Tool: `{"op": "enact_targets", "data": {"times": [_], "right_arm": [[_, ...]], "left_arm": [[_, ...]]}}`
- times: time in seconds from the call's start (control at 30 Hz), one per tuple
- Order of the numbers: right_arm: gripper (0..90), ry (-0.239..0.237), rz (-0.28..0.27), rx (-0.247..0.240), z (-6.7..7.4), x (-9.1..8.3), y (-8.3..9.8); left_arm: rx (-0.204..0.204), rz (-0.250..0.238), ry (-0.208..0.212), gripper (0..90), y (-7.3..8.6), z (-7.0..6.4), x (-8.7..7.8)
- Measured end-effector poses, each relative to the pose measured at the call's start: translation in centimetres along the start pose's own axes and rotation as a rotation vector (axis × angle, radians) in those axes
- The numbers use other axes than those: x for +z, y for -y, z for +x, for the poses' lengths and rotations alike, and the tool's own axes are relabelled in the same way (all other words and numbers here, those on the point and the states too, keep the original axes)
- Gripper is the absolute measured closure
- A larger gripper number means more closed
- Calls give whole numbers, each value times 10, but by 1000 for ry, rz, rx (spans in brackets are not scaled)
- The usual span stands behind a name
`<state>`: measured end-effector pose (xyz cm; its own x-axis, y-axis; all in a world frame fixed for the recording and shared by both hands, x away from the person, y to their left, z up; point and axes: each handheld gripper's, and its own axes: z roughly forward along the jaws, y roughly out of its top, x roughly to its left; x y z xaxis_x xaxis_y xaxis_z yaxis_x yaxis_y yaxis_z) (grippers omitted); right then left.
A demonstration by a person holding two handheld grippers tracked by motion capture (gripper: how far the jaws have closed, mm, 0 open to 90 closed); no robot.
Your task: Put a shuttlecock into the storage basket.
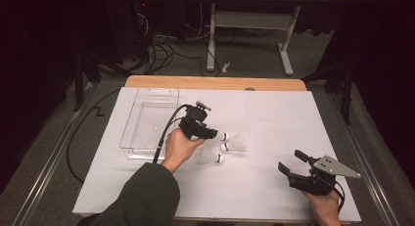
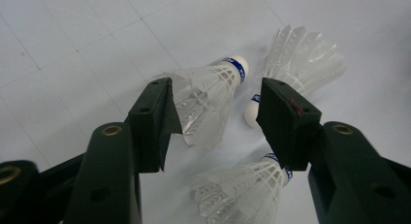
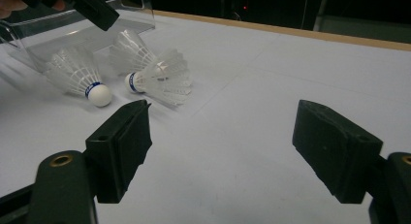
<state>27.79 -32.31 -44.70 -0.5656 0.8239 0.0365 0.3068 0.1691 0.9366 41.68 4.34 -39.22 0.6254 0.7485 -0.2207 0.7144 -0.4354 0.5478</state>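
Note:
Three white feather shuttlecocks with blue-banded cork heads lie close together mid-table. My left gripper [image 1: 214, 134] hovers over the farthest shuttlecock [image 1: 223, 136], pointing right. In the left gripper view that shuttlecock [image 2: 208, 93] lies between my jaws, its skirt against the left pad, the right pad apart from it; the left gripper [image 2: 215, 122] is open. A second shuttlecock [image 2: 303, 59] lies beyond the right jaw and a third shuttlecock [image 2: 247, 187] closer in. My right gripper [image 1: 292, 161] rests at the front right, open, nothing between its jaws [image 3: 223, 146].
A clear plastic tray [image 1: 147, 123] sits on the white sheet left of the shuttlecocks, its wall [image 3: 135, 15] seen behind them in the right gripper view. The table's wooden far edge [image 1: 215, 82] borders a floor with cables and a desk frame.

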Motion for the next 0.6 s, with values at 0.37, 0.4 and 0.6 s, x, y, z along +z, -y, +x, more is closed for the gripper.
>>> {"op": "enact_targets", "data": {"times": [0.37,0.4,0.6], "right_arm": [[221,0,2,-2,0,0,0],[221,0,3,-3,0,0,0],[221,0,2,-1,0,0,0]], "left_arm": [[-16,37,33,526,-2,3,9],[-18,40,37,531,-2,3,10],[-31,63,46,557,-2,6,18]]}}
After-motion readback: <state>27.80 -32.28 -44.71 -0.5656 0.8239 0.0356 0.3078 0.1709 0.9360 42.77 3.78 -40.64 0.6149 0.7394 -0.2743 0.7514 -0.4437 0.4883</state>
